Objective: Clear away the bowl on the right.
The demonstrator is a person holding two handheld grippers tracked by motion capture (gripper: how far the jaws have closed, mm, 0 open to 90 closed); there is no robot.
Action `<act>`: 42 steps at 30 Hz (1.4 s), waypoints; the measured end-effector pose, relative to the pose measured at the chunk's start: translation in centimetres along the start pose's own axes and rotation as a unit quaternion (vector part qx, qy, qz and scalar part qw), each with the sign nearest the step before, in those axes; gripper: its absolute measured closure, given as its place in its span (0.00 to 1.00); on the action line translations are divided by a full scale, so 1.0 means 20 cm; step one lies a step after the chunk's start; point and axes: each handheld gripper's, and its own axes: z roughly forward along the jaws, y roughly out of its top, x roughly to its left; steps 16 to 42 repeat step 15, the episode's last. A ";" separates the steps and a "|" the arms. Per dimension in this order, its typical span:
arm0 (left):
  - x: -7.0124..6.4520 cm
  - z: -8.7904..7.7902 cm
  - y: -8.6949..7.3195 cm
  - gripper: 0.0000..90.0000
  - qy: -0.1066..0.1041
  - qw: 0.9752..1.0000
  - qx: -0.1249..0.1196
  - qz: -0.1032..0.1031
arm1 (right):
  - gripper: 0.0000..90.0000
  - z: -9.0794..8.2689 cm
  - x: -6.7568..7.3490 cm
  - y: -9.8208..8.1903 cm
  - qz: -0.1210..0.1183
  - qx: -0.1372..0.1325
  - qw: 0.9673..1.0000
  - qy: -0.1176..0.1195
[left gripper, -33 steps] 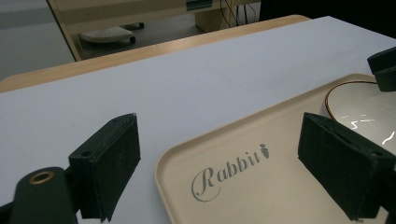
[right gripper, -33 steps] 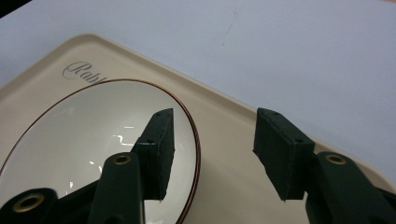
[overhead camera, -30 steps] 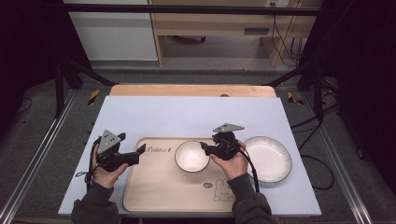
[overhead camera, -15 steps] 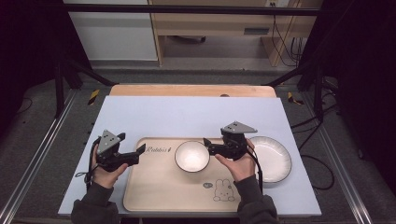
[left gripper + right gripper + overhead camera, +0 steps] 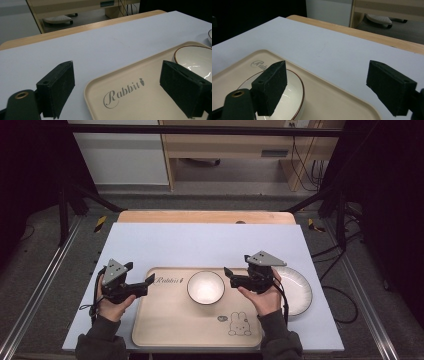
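A white bowl (image 5: 205,287) with a thin dark rim stands on the beige tray (image 5: 165,330), right of its "Rabbit" lettering. My right gripper (image 5: 228,274) hovers just right of the bowl, pointing left at it. Its jaws have just been opening and stand wide apart with nothing between them. In the right gripper view (image 5: 327,65) the bowl (image 5: 292,92) lies below and behind the left jaw. My left gripper (image 5: 149,282) is open over the tray's left end. In the left gripper view (image 5: 117,67) its jaws frame the tray (image 5: 87,87) and the bowl (image 5: 195,57).
A larger white plate (image 5: 297,290) lies on the pale blue table top (image 5: 200,245), right of the tray and partly under my right hand. A rabbit drawing (image 5: 239,325) marks the tray's near right corner. Beyond the far table edge a wooden strip (image 5: 205,216) borders the floor.
The right gripper has opened, drawn back to the right from the bowl's rim and risen a little. The bowl stays on the tray. The left gripper has not moved.
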 end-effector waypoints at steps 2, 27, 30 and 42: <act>0.00 0.00 0.00 0.13 0.001 1.000 -0.001 -0.001 | 0.19 -0.02 -0.01 0.00 -0.002 -0.003 1.000 -0.003; 0.02 0.00 -0.01 0.13 0.005 1.000 0.002 -0.002 | 0.19 -0.09 -0.05 -0.07 -0.004 0.002 1.000 -0.017; 0.02 0.00 -0.01 0.13 0.005 1.000 0.002 -0.002 | 0.19 -0.09 -0.05 -0.07 -0.004 0.002 1.000 -0.017; 0.02 0.00 -0.01 0.13 0.005 1.000 0.002 -0.002 | 0.19 -0.09 -0.05 -0.07 -0.004 0.002 1.000 -0.017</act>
